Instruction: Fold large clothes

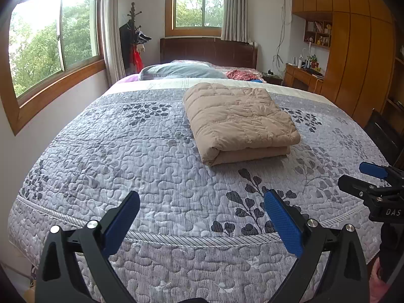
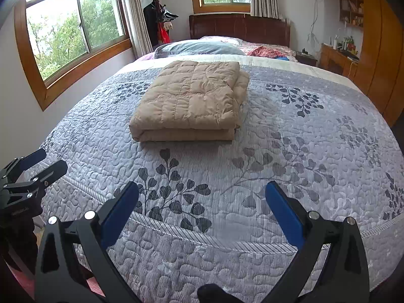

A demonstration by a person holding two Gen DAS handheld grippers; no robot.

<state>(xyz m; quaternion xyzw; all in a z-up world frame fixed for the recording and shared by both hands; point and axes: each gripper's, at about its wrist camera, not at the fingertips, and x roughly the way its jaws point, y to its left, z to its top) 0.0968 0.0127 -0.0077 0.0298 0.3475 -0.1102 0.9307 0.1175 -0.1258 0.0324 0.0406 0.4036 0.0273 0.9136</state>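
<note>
Closest in, the left gripper (image 1: 202, 217) hangs over the foot of the bed with its blue-padded fingers (image 1: 282, 223) spread wide and nothing between them; the right gripper (image 2: 202, 214) does the same beside it, fingers apart and empty. Under and just ahead of both fingertips lies only the grey leaf-print quilted bedspread (image 1: 156, 156). Well beyond the fingertips, toward the middle of the bed, sits the beige quilted down coat (image 2: 189, 101), folded into a thick, squared bundle with its folded edge facing the grippers. Both tools being pulled back and clear of it suggests the folding is finished, or nearly so. Sleeves, collar and any zip are tucked inside the bundle and cannot be seen. Farther off, past the coat, are a blue-grey pillow (image 1: 181, 70) and a red patterned cloth (image 1: 240, 74) by the dark headboard (image 1: 209, 50); what that cloth is stays unclear.
</note>
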